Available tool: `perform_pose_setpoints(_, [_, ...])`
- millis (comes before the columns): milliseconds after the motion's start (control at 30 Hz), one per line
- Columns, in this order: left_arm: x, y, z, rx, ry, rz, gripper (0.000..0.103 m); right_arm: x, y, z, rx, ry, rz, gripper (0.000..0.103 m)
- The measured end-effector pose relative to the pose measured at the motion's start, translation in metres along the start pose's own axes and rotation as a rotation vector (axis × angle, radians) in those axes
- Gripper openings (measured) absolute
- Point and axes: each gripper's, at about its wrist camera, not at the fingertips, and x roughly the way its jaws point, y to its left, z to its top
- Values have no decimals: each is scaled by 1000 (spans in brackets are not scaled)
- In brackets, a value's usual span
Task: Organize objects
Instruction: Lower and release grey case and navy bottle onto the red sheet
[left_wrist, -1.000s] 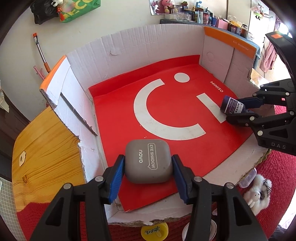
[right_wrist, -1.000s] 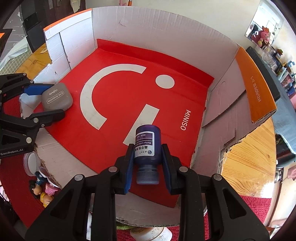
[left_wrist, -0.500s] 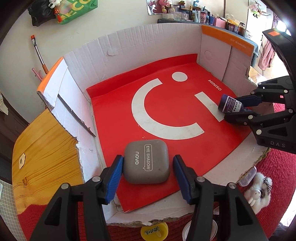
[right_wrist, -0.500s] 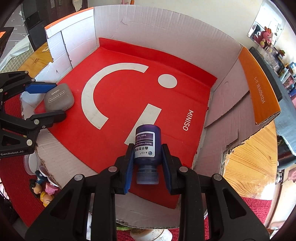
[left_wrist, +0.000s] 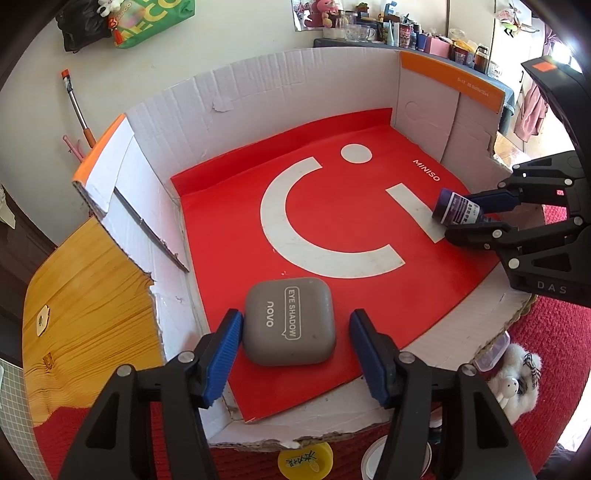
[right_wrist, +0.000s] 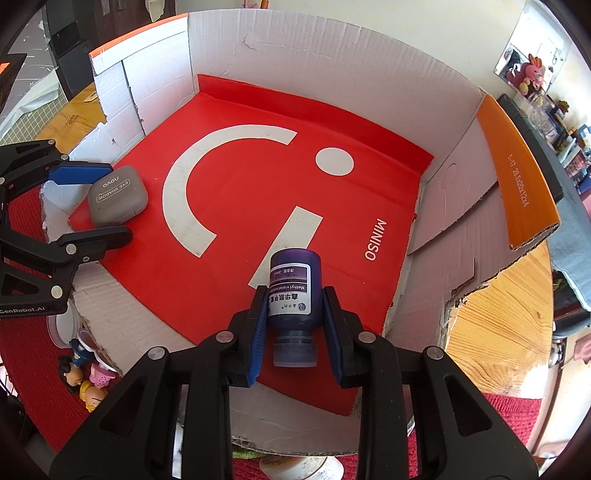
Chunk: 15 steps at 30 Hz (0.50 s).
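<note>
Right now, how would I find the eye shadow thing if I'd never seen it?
Look in the big cardboard box with the red MINISO liner. Near its front left corner, between the open left claw fingers, lies the eye shadow case. It is flat, gray and rounded-square, unlike the dark purple bottle in the right claw.

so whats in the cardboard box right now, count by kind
grey eye shadow case: 1, lying on the red liner between the open left hand-held gripper fingers
dark purple bottle: 1, on its side, in the right hand-held gripper, whose fingers sit against its sides
total: 2
</note>
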Motion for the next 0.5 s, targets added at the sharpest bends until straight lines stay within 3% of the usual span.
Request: perform_pose_setpoints(500, [-1,0,2,-9,-3,-17,68,0,-1,-1,-3,2,-3,28])
